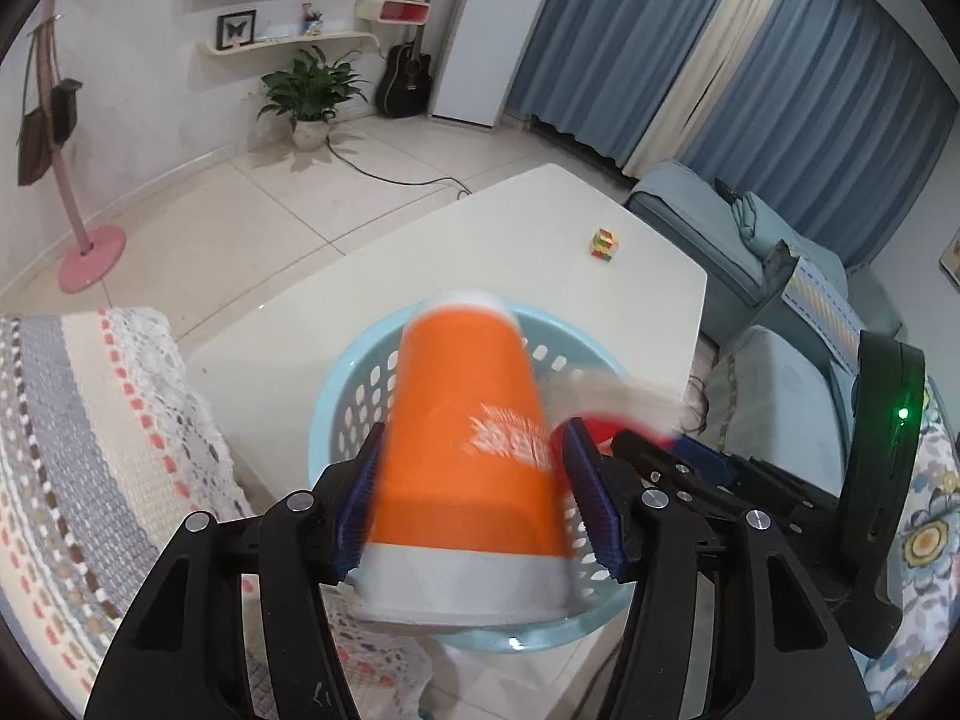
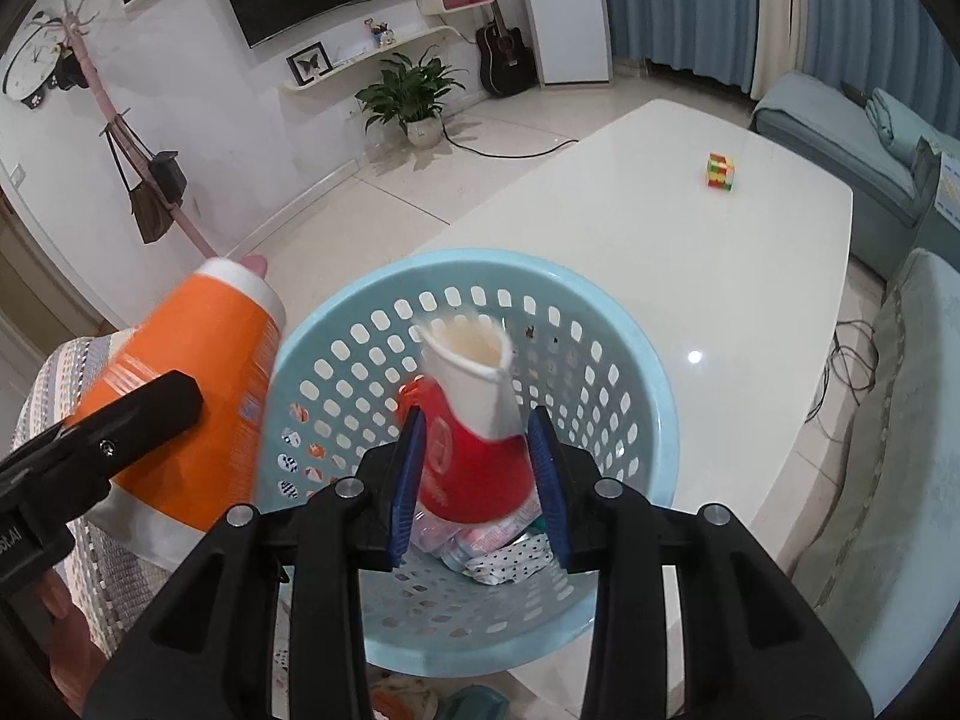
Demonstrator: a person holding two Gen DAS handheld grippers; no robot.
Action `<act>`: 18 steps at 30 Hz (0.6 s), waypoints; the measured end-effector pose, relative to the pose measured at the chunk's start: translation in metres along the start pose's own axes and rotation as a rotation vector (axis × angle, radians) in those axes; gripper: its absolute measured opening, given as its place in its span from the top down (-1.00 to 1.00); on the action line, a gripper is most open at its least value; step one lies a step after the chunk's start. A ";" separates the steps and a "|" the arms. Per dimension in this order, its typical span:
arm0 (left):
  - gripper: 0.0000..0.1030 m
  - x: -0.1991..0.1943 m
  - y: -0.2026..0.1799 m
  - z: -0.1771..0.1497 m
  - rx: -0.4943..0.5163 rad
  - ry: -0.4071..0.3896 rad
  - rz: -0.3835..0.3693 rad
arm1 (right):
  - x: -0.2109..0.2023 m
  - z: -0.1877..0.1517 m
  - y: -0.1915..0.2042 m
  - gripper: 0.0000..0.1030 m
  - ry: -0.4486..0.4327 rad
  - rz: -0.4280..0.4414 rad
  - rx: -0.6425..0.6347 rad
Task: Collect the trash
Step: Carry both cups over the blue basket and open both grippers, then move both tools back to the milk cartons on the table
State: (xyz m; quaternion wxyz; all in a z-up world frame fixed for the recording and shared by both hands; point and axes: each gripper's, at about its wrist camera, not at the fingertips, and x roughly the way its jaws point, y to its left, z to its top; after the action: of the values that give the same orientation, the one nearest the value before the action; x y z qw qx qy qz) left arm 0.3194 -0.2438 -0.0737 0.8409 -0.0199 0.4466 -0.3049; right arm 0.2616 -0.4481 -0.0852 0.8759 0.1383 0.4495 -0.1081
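A large orange cup with a white rim [image 1: 462, 444] hangs upside down between the fingers of my left gripper [image 1: 474, 438], over the light blue perforated basket [image 1: 336, 396]. It is blurred, and a gap shows at the right pad, so the jaws stand open around it. My right gripper [image 2: 477, 420] is shut on a crushed red and white paper cup [image 2: 474, 420], held above the basket [image 2: 654, 396]. Wrappers and dotted paper [image 2: 504, 552] lie in the basket's bottom. The orange cup [image 2: 198, 396] and a left gripper finger [image 2: 150, 408] appear at the left of the right wrist view.
The basket stands at the near end of a white table [image 2: 690, 252], which has a coloured puzzle cube [image 2: 721, 171] towards its far end. A woven throw [image 1: 90, 450] lies to the left, and blue sofa cushions [image 1: 750, 408] to the right. Tiled floor lies beyond.
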 end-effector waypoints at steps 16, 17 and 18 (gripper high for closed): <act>-0.44 -0.040 0.002 -0.007 0.006 -0.058 -0.020 | -0.024 -0.002 0.015 -0.04 -0.044 0.028 -0.023; -0.44 -0.045 0.002 -0.008 0.009 -0.066 -0.022 | -0.026 -0.002 0.019 -0.04 -0.050 0.031 -0.029; -0.44 -0.051 0.003 -0.010 0.010 -0.076 -0.026 | -0.029 -0.002 0.022 -0.04 -0.055 0.033 -0.036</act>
State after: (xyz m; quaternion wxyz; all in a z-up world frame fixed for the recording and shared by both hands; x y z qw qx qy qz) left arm 0.2923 -0.2120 -0.0431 0.8534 -0.0331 0.4123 -0.3173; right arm 0.2505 -0.4243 -0.0600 0.8920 0.1268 0.4246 -0.0894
